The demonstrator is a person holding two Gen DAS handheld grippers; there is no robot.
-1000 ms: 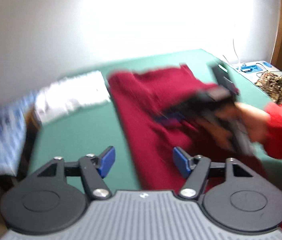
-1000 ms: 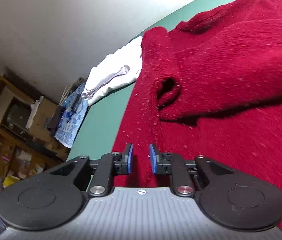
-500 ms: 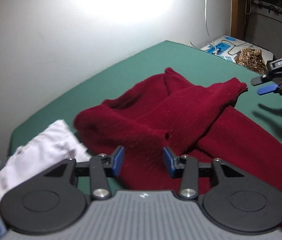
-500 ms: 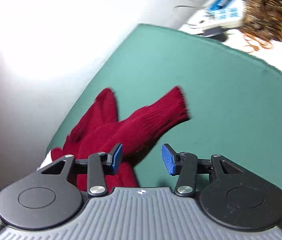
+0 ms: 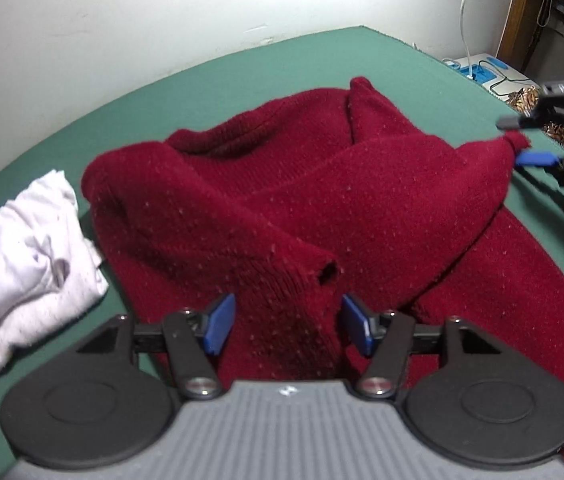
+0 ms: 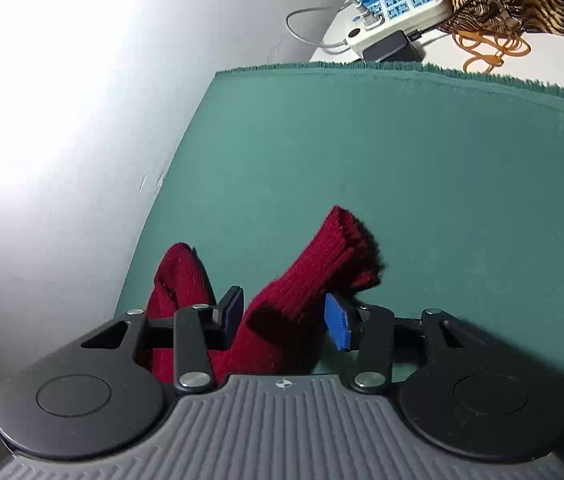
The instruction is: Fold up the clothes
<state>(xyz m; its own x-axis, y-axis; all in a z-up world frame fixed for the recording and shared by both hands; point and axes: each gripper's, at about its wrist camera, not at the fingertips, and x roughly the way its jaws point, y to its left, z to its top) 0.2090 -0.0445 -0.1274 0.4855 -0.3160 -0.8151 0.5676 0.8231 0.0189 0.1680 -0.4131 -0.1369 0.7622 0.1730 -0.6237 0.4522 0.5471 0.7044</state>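
Straddling sweater (image 5: 321,216) sleeves, left claw (image 5: 287,326) and right claw (image 6: 282,320) gape wide, gripping nothing.

Left tool (image 5: 287,326) and right tool (image 6: 283,320) both hold their fingers spread apart.

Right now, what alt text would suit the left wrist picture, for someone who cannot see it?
A dark red sweater lies rumpled on a green table, one sleeve cuff just ahead of the open left tool. A white garment sits at left; the right tool is at the other sleeve's tip.
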